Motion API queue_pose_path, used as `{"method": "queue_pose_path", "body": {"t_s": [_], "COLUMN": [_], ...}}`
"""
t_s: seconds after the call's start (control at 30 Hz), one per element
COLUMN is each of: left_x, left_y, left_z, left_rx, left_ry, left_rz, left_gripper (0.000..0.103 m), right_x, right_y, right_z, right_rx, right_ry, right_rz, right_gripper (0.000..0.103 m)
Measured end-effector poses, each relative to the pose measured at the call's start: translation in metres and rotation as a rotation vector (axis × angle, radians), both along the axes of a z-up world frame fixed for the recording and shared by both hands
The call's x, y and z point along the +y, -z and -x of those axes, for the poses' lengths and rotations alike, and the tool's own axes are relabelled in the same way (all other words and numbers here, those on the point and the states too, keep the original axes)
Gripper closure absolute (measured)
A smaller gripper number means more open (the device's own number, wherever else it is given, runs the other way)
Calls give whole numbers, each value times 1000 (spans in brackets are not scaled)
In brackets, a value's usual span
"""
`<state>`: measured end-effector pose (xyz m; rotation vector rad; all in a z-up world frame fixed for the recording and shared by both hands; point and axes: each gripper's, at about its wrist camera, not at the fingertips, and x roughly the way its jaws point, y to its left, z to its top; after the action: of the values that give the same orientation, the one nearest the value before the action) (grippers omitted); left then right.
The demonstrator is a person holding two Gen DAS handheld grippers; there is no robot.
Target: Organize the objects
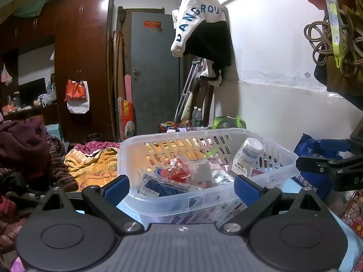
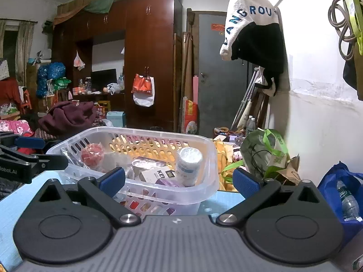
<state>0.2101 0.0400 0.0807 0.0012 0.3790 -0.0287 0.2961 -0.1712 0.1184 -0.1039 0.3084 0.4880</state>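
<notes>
1. Left wrist view: left hand-held gripper [image 1: 181, 187] spread wide, holding nothing, blue pads either side of the near rim of the clear plastic basket [image 1: 281, 156] on the blue bench [image 1: 292, 184]. White bottle [image 1: 249, 153] upright inside; box [image 1: 239, 170] reading "KENT". Wall close on the right.
2. Right wrist view: right hand-held gripper [image 2: 179, 182] equally wide, empty, just short of the basket [image 2: 208, 170]. Green bag [image 2: 265, 156] just beside. Hanging jacket [image 2: 249, 22] lettered "ANGROU".

The left gripper [image 1: 181, 187] and right gripper [image 2: 180, 180] share black angular linkage arms, blue textured pads [image 1: 246, 187], silver pivot screws and ribbed grey bases.
</notes>
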Motion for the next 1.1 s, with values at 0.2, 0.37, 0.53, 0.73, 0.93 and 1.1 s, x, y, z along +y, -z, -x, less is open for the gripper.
{"method": "queue_pose_path", "body": {"t_s": [0.2, 0.37, 0.53, 0.73, 0.93, 1.1], "left_x": [-3, -6, -8, -8, -7, -9], "left_y": [1, 1, 1, 1, 1, 1], "left_z": [0, 1, 0, 0, 0, -1], "left_rx": [4, 3, 5, 5, 8, 8], "left_ry": [9, 11, 11, 9, 11, 13], "left_rz": [-6, -9, -4, -4, 1, 0], "left_gripper": [3, 3, 3, 3, 3, 3], "right_x": [0, 0, 0, 0, 0, -1], "right_y": [1, 1, 1, 1, 1, 1], "right_z": [0, 0, 0, 0, 0, 1], "right_rx": [0, 0, -1, -1, 0, 2], "right_ry": [1, 4, 4, 4, 5, 7], "right_rz": [7, 5, 5, 6, 7, 7], "right_gripper": [0, 0, 0, 0, 0, 0]}}
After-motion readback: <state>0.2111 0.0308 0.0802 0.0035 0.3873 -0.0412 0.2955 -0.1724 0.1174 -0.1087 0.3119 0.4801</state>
